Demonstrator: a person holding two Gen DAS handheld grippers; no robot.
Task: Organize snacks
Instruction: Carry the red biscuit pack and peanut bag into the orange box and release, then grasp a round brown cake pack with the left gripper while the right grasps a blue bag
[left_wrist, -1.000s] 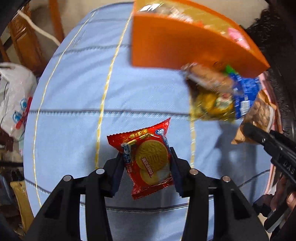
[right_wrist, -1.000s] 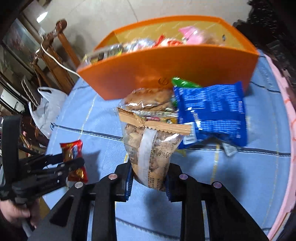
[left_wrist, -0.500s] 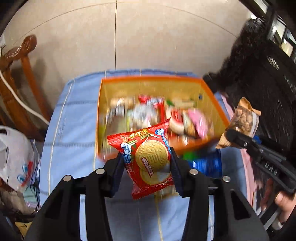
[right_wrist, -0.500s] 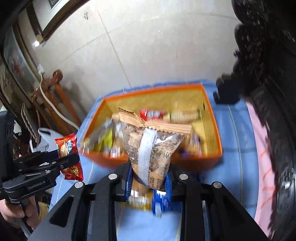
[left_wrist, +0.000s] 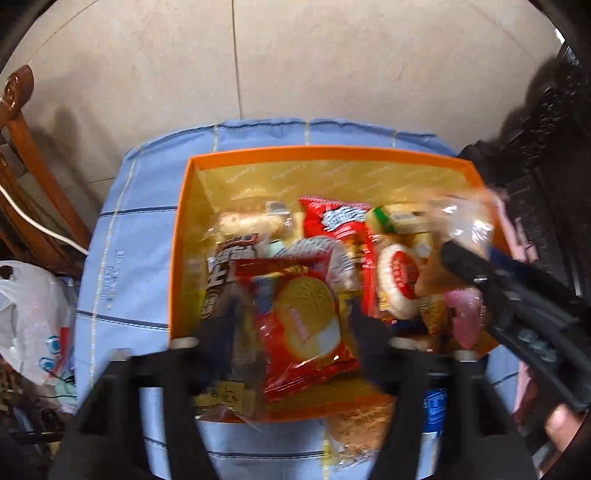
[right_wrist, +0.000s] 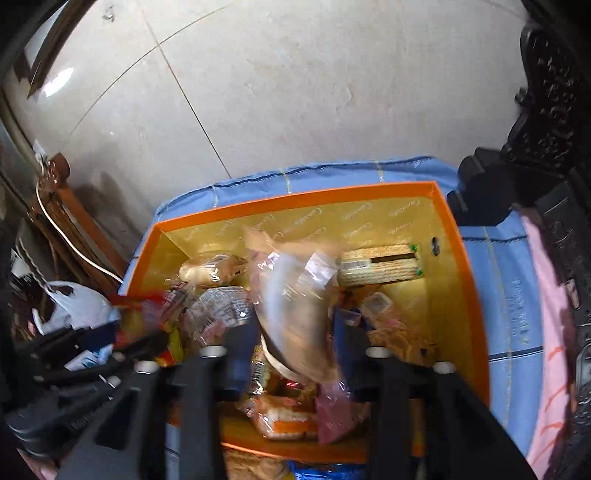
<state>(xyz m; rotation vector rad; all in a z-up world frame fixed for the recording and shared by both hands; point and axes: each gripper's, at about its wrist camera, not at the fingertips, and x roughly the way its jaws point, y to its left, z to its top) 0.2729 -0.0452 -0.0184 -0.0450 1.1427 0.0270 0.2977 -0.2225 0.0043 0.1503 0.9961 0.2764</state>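
An orange box (left_wrist: 177, 258) with a gold lining, full of several snack packets, stands on the blue cloth; it also shows in the right wrist view (right_wrist: 465, 280). My left gripper (left_wrist: 295, 317) hangs over the box with a red biscuit packet (left_wrist: 303, 321) between its fingers; the fingers look spread and the packet is blurred. My right gripper (right_wrist: 291, 343) is over the box with a clear packet of brown snacks (right_wrist: 291, 302), blurred and tilted, between its spread fingers. The right gripper also shows in the left wrist view (left_wrist: 517, 306).
More packets lie on the blue cloth (left_wrist: 122, 229) in front of the box, one blue (left_wrist: 436, 410). A wooden chair (left_wrist: 33, 177) and a white plastic bag (left_wrist: 33, 317) are at the left. Dark carved furniture (right_wrist: 546, 122) stands at the right.
Both grippers have moved forward over the box and tipped down into it. Their fingers have spread, and both packets are blurred and tilting as if slipping free.
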